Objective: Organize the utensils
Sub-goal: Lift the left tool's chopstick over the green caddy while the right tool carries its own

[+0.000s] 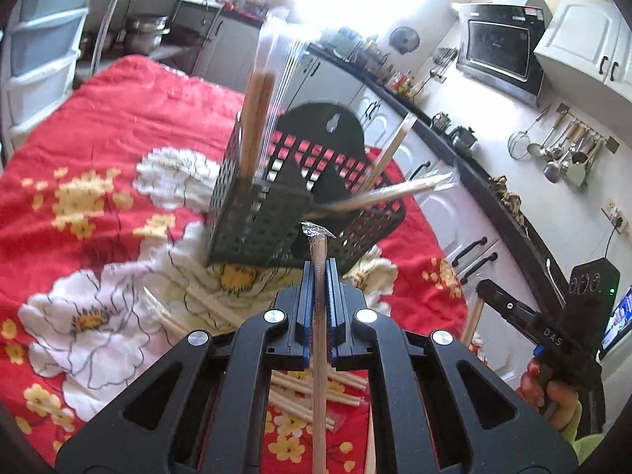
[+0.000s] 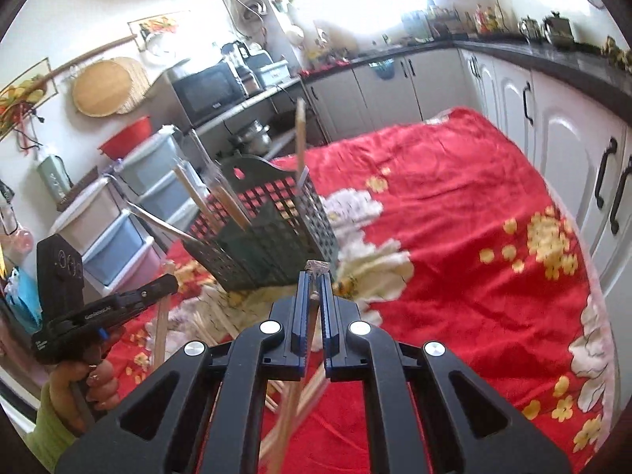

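I have 1 wrapped chopstick pair [image 1: 319, 316] pinched in the left gripper [image 1: 319, 272], jaws pressed tight on it, crinkled wrapper tip just past the fingertips. The right gripper [image 2: 314, 288] is clamped the same way on another wrapped pair [image 2: 300, 375], which trails down and near between the arms.

Both are held near the top end, so the long tail hangs free. I judge these light and stiff, but the plastic sleeve looks slick, so they can pivot or slide in the pads. A grip closer to mid-length would swing less.

The black perforated holder [image 1: 272, 213] sits just ahead on the red floral cloth [image 1: 98, 126], apart from both grippers. It already has several sticks: 2 brown ones upright at its left, pale ones leaning out right.

Loose pairs [image 1: 316, 391] lie on the cloth below the grippers, near side of the holder. Kitchen counter [image 1: 493, 181] runs along the right.
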